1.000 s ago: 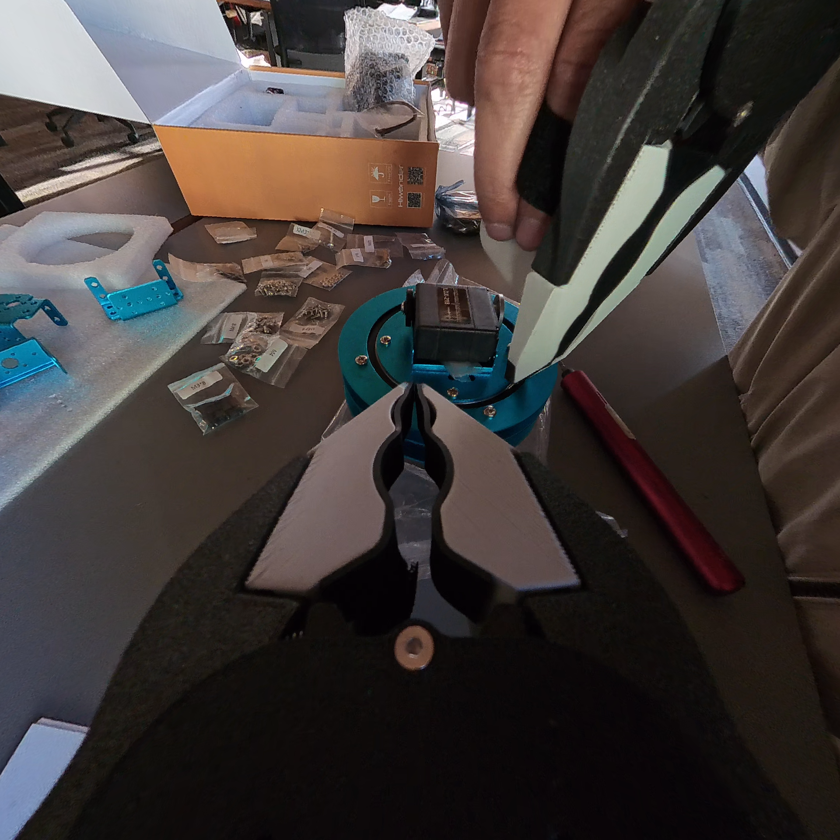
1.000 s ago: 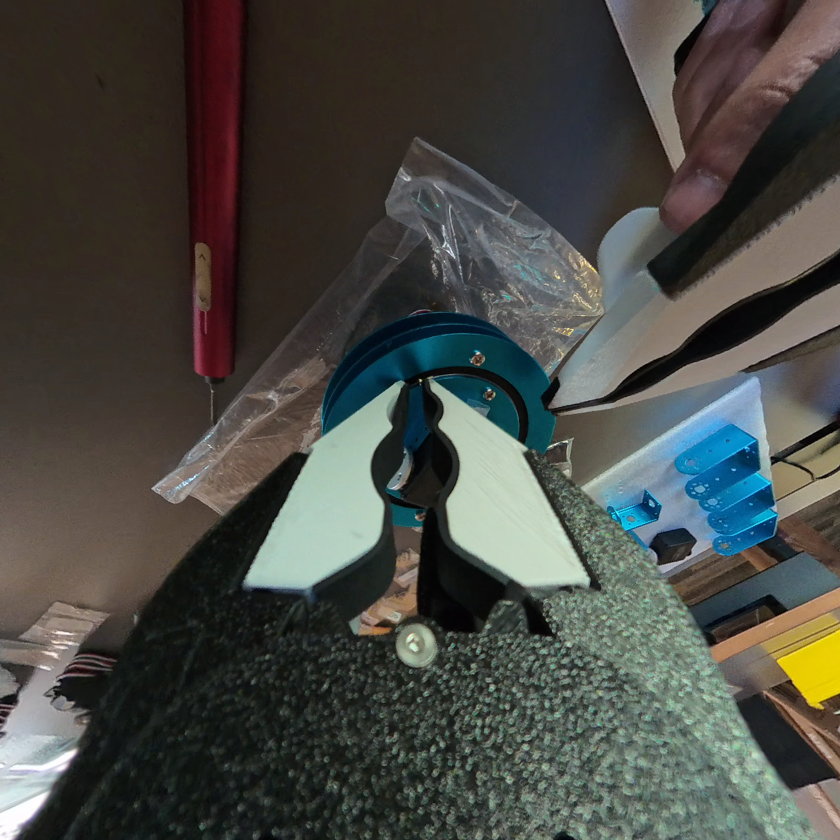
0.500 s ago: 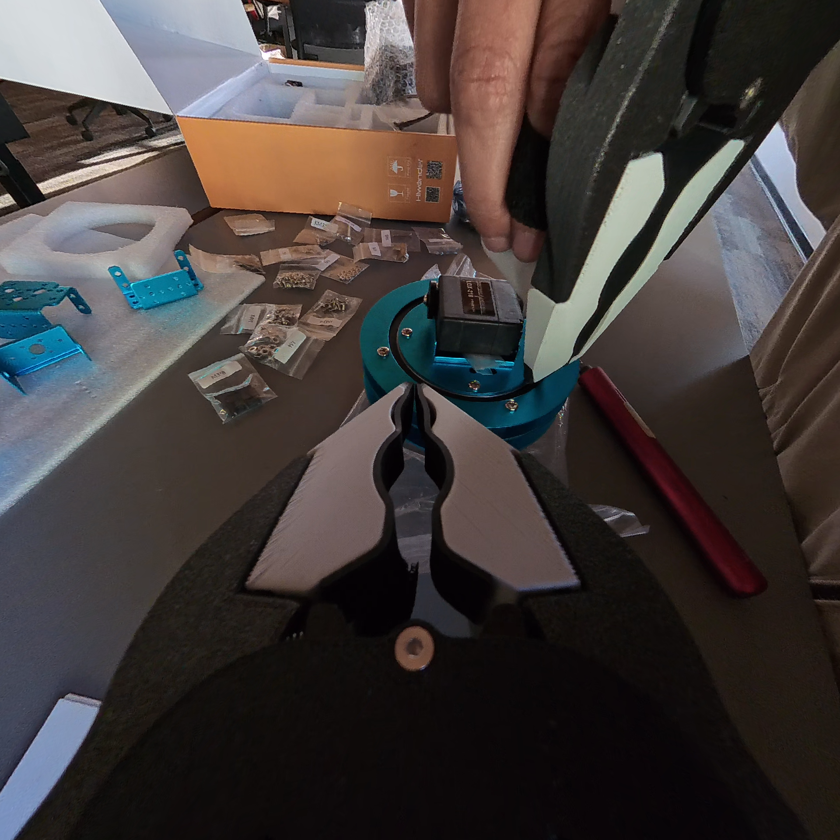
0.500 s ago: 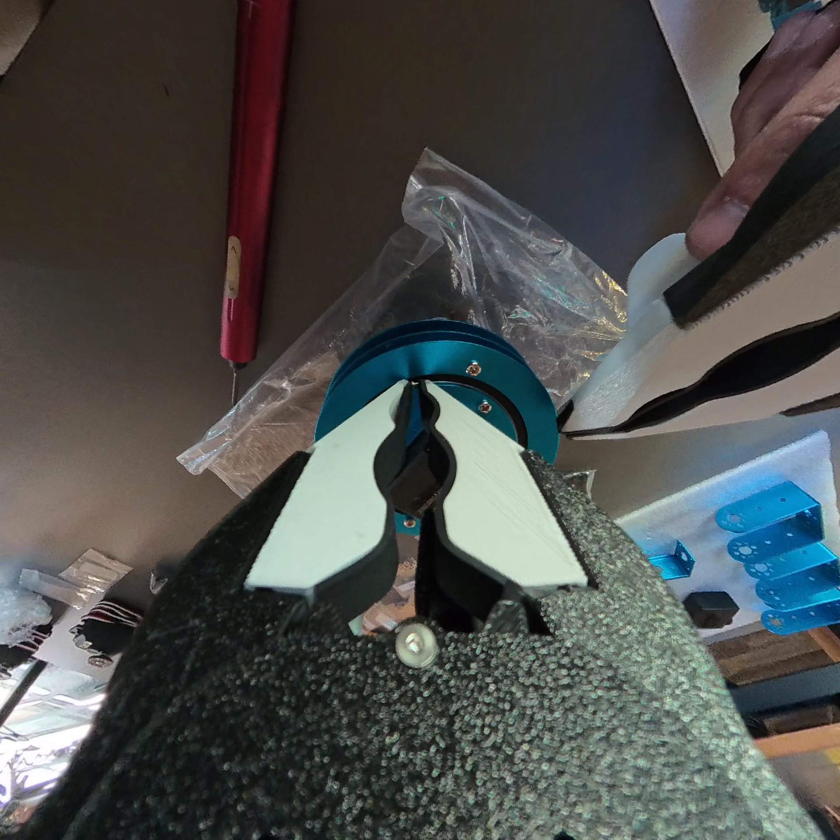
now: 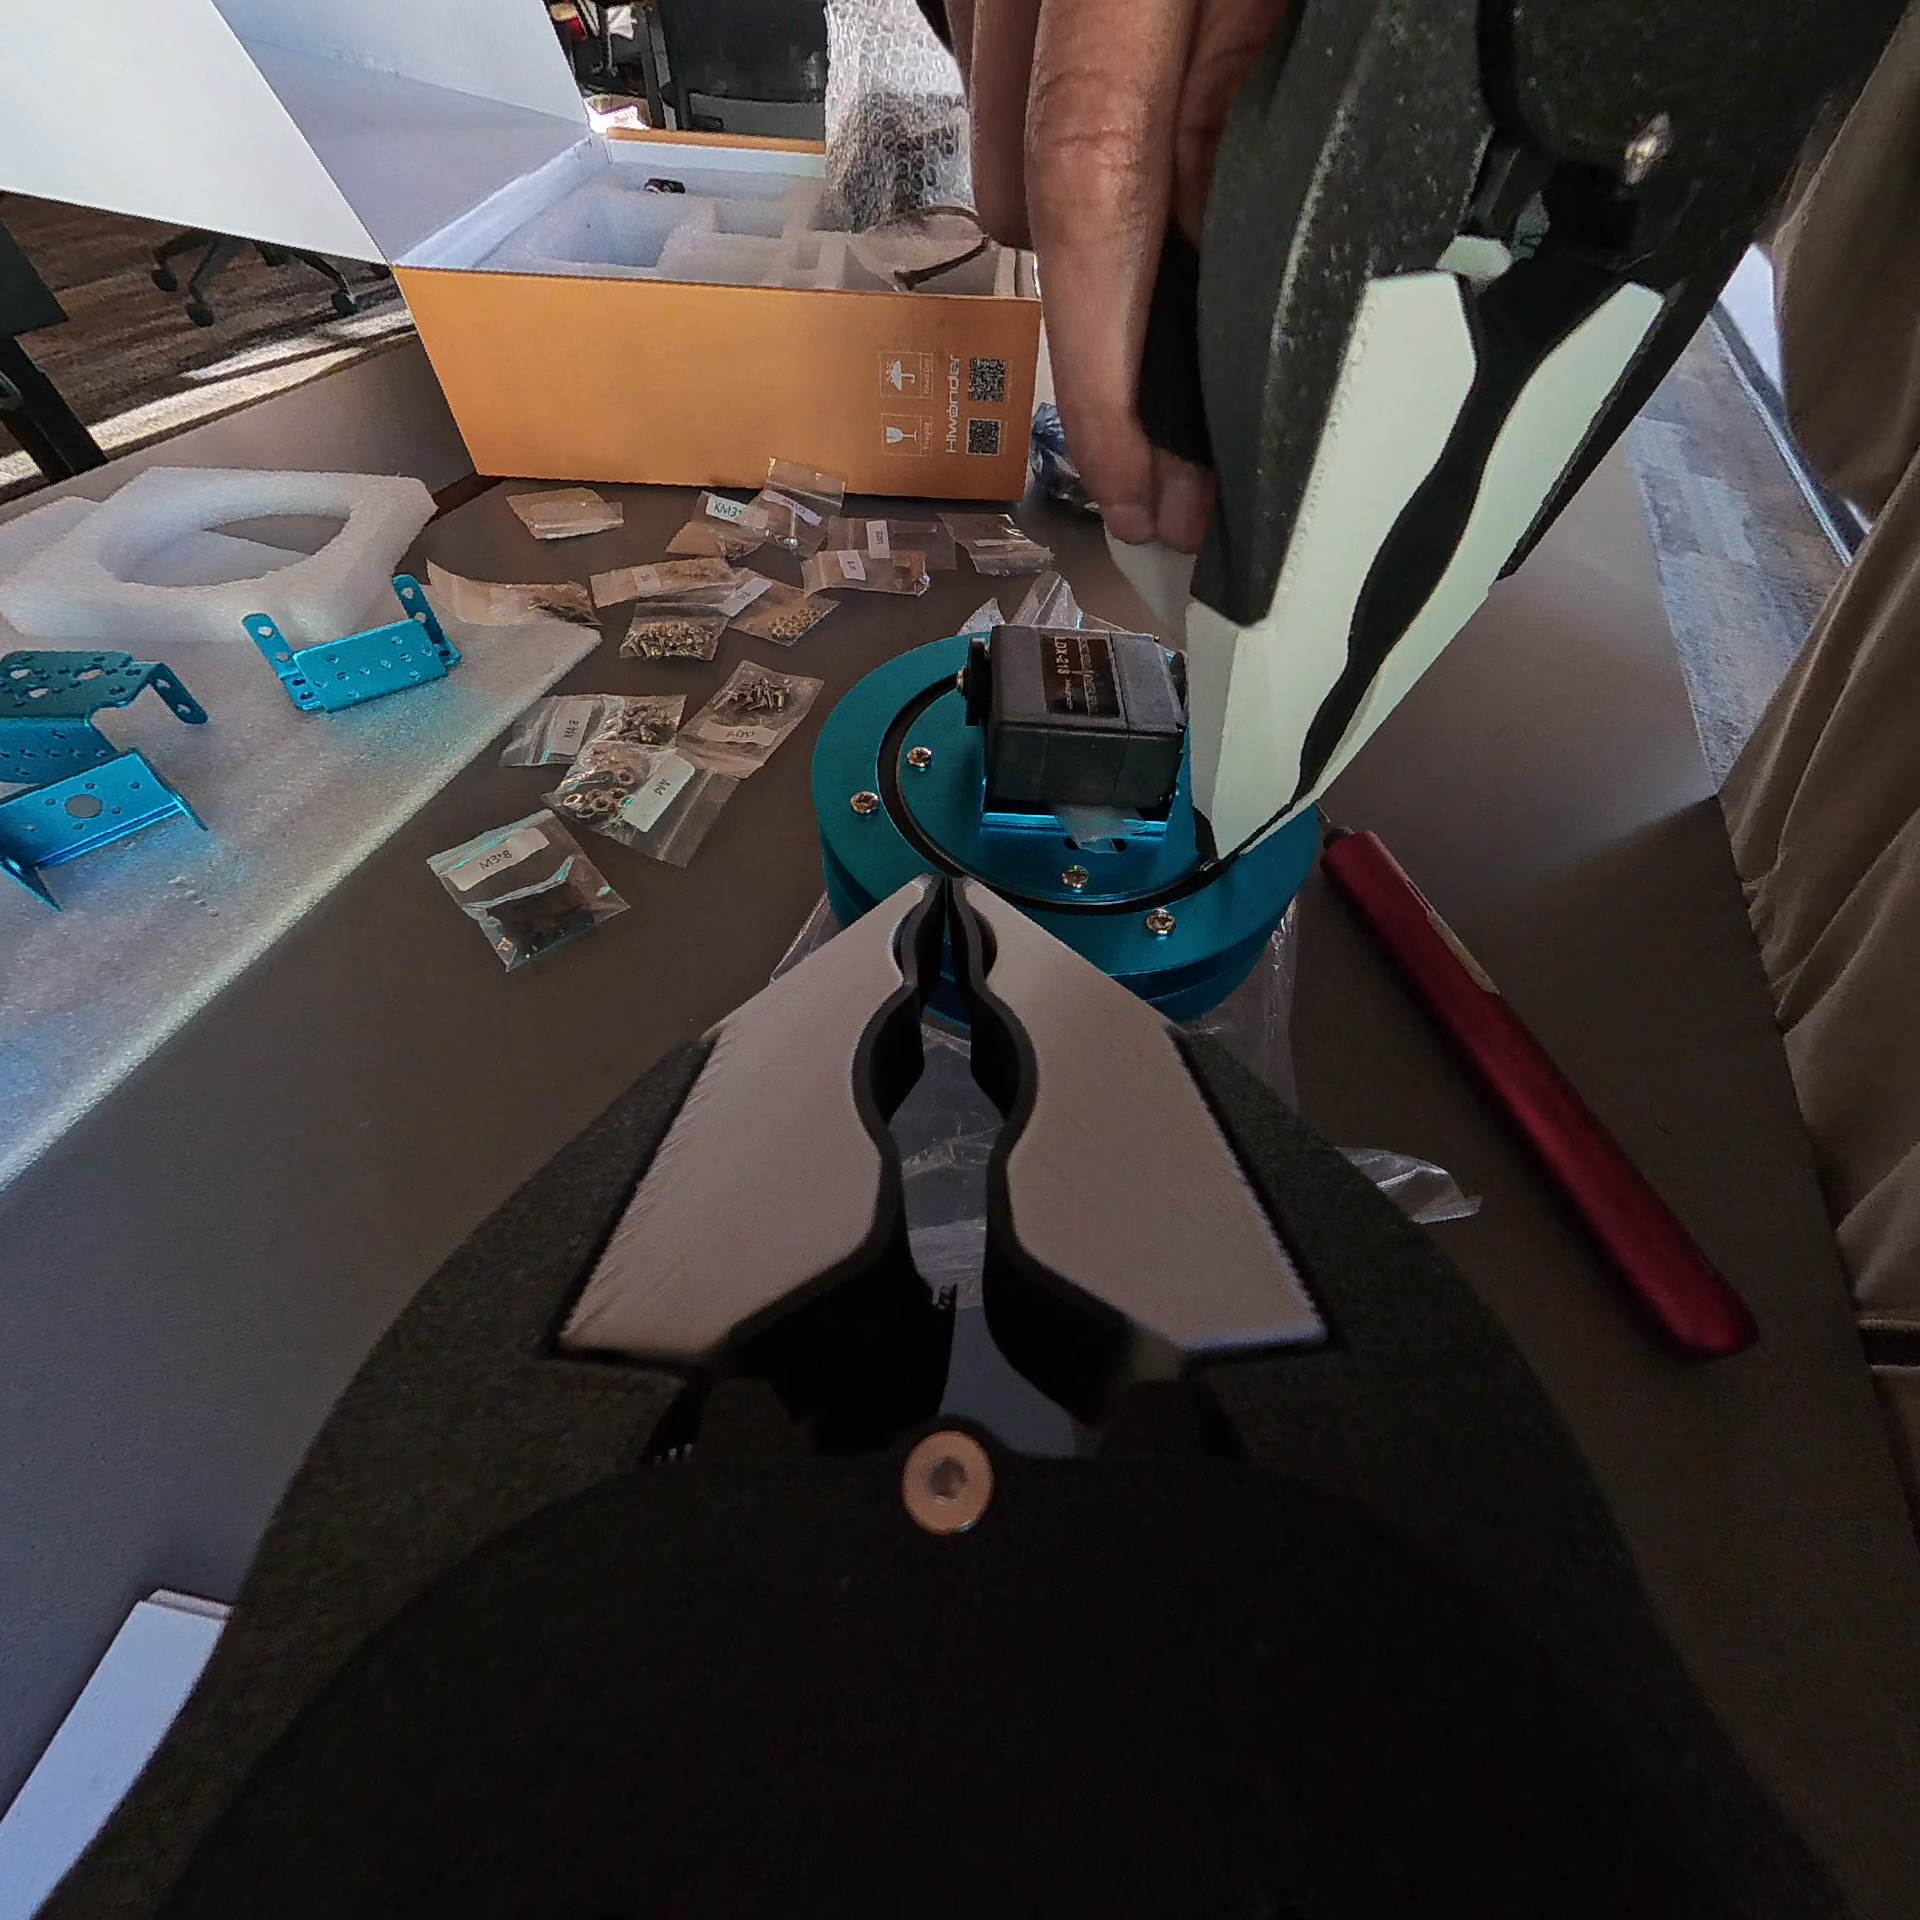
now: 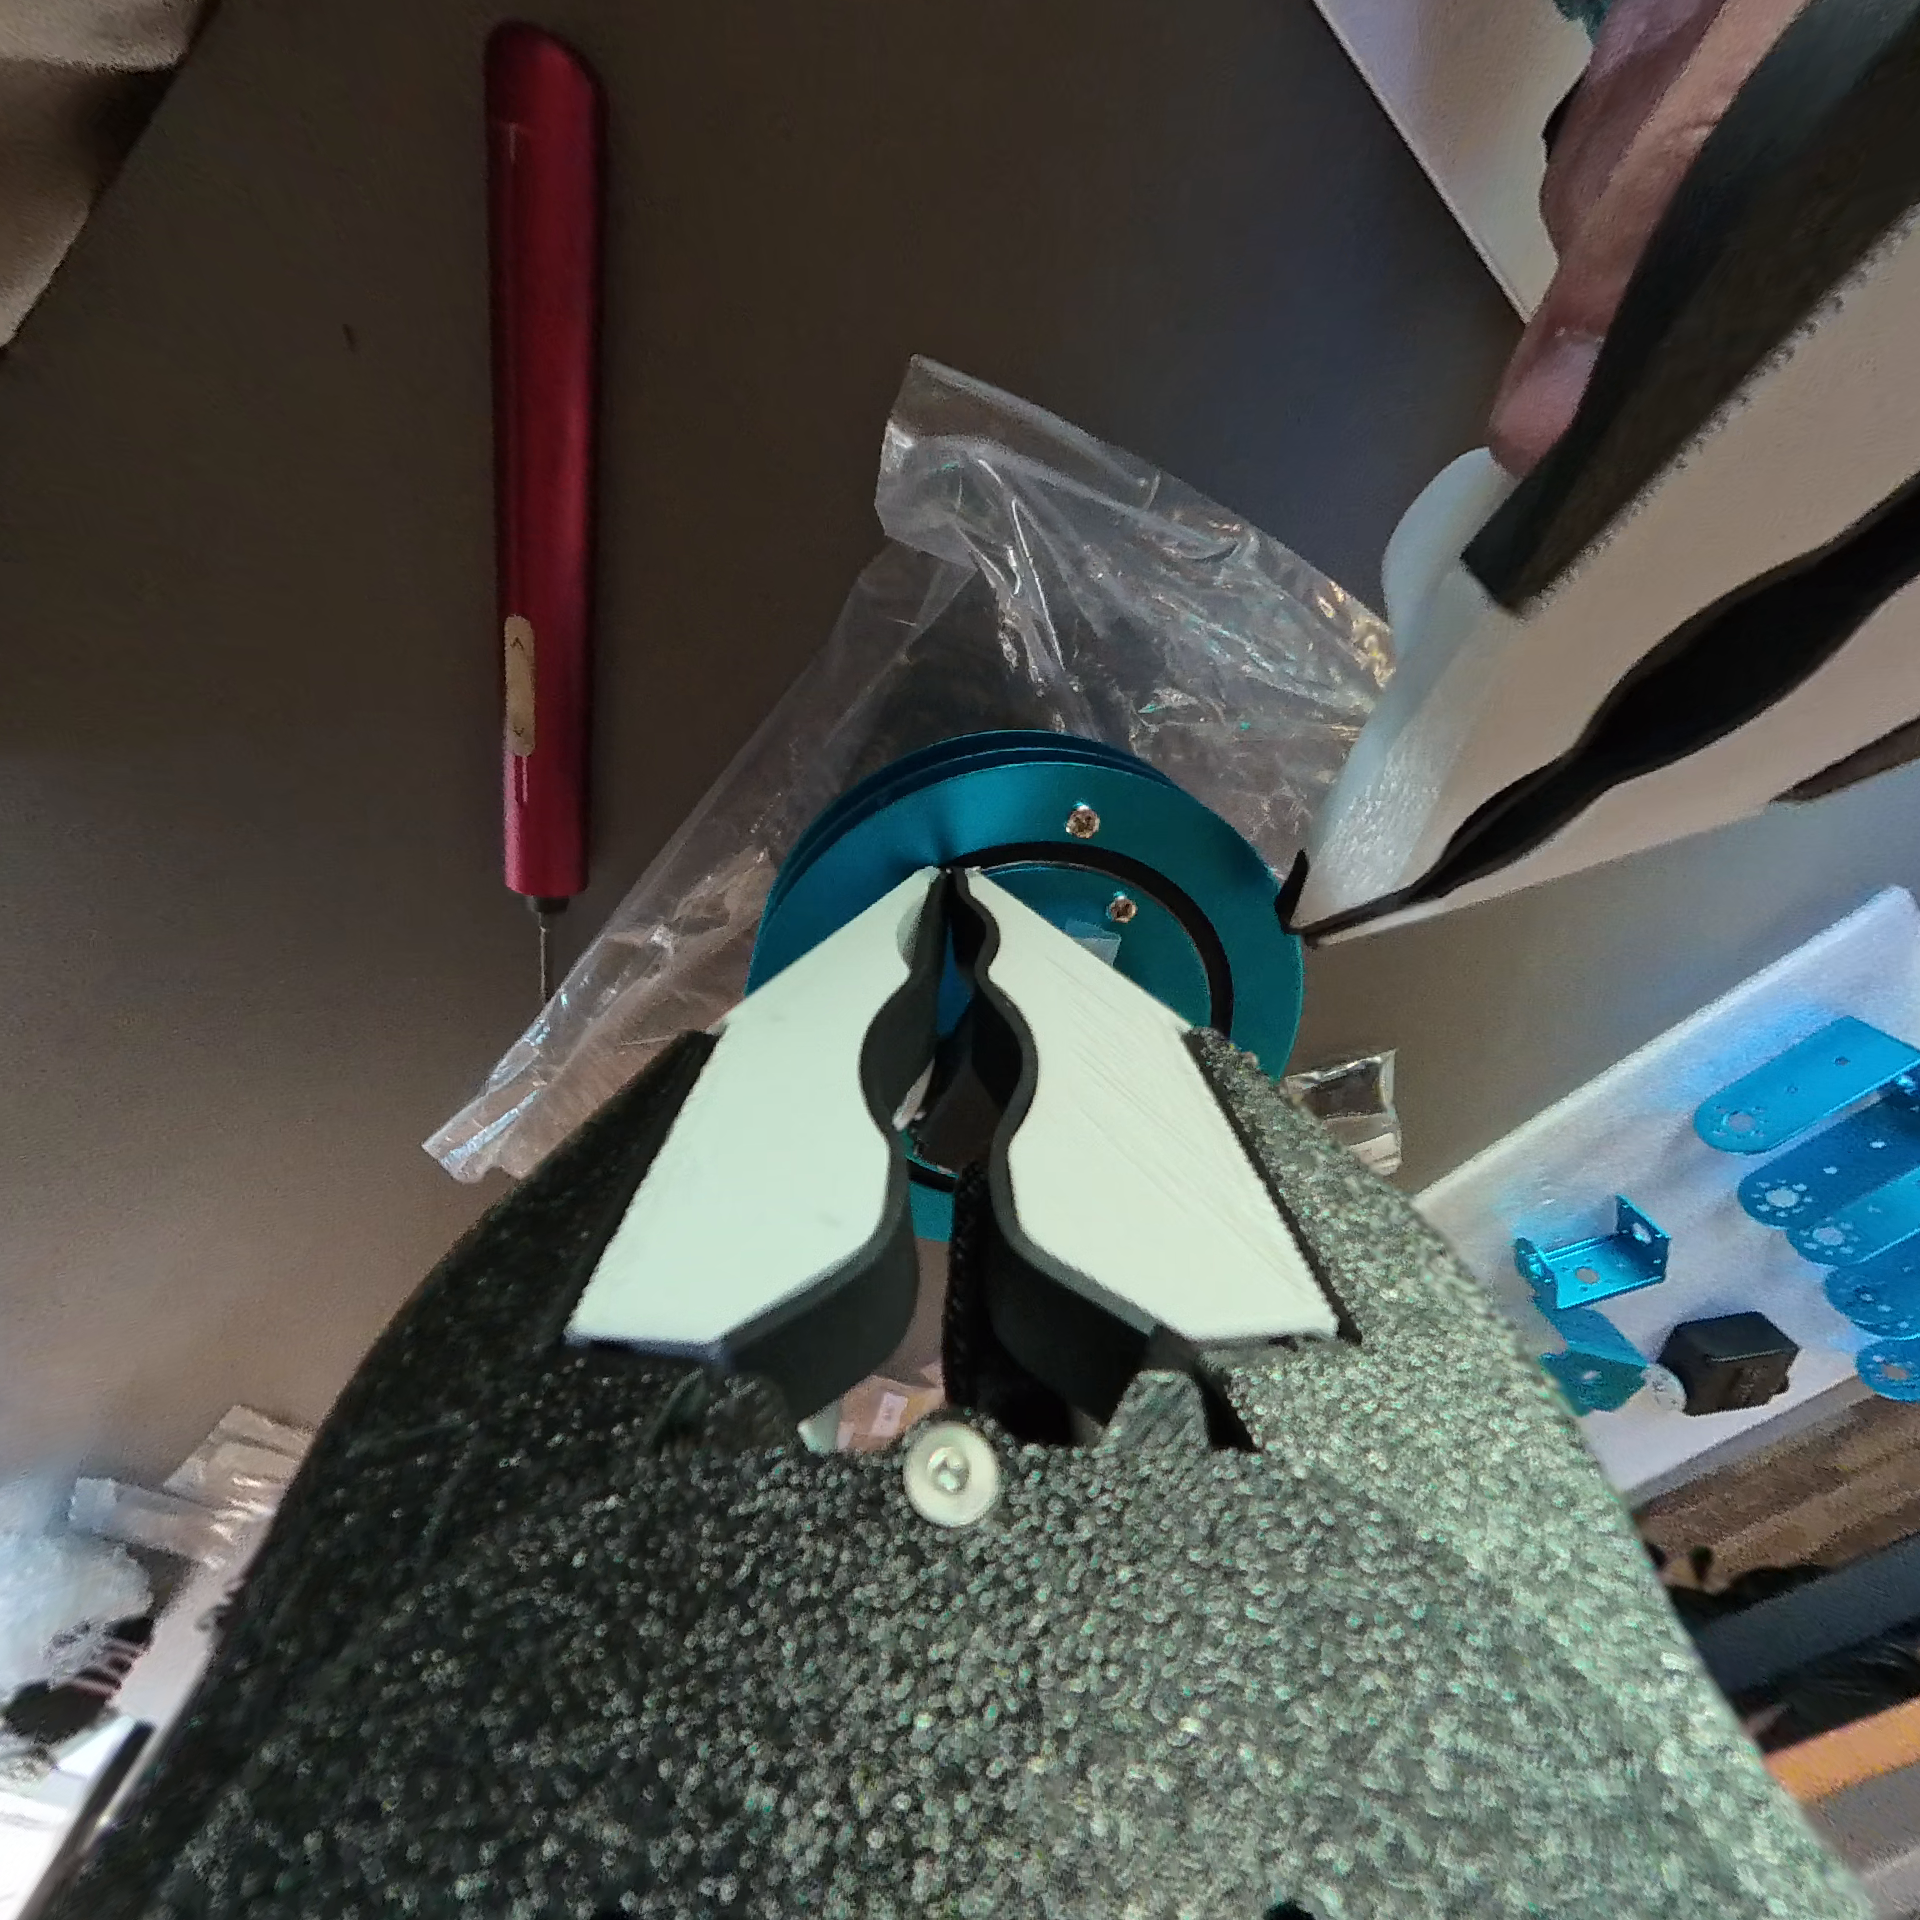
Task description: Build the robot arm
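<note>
On the bench's (image 5: 312,1091) left side, three blue brackets (image 5: 353,660) lie on a white foam sheet (image 5: 260,790). At centre, one teal round base (image 5: 873,758) carries one black servo (image 5: 1081,717). The left gripper (image 5: 945,899), tongs pressed together and empty, noses the base's near rim. The right gripper (image 5: 1242,831), likewise closed on nothing, touches the rim just right of the servo. One red screwdriver (image 5: 1538,1101) lies at the right.
</note>
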Demonstrator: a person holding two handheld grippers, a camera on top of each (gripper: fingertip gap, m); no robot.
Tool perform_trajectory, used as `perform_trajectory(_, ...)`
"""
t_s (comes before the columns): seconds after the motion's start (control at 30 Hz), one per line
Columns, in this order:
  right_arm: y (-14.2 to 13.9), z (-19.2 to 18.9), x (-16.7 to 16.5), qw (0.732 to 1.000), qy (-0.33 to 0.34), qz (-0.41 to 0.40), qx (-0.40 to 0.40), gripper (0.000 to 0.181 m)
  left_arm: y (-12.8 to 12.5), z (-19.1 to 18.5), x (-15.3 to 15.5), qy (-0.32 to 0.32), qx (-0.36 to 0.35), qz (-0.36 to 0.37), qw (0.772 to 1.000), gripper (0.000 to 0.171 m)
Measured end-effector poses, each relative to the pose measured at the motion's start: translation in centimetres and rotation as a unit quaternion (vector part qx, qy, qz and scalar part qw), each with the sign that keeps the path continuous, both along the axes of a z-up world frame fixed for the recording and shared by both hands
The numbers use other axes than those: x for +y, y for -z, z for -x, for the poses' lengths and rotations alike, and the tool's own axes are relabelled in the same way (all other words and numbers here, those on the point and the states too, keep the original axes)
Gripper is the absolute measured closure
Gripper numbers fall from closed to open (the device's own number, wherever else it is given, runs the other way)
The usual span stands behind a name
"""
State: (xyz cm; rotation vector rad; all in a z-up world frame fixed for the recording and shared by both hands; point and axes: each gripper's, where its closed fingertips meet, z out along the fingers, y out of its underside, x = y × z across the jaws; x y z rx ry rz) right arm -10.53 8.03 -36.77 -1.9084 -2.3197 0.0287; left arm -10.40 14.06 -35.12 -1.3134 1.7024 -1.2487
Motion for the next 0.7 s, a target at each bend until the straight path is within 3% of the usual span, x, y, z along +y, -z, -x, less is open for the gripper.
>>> perform_trajectory(0.3, -1.4, 0.0, 0.1, 0.985, 0.108, -0.028, 0.131, 0.181, 0.1, 0.0, -0.4, 0.007, 0.001, 0.005, 1.0, 0.171)
perform_trajectory(0.47, -2.9, -0.6, 0.2, 0.95, 0.181, -0.098, 0.234, 0.181, 0.0, -0.1, -1.0, 0.014, -0.004, 0.007, 1.0, 0.17)
perform_trajectory(0.7, -2.6, -0.5, -0.6, 0.895, 0.244, -0.181, 0.327, 0.181, -0.1, -0.6, -1.2, 0.004, -0.024, 0.012, 1.0, 0.15)
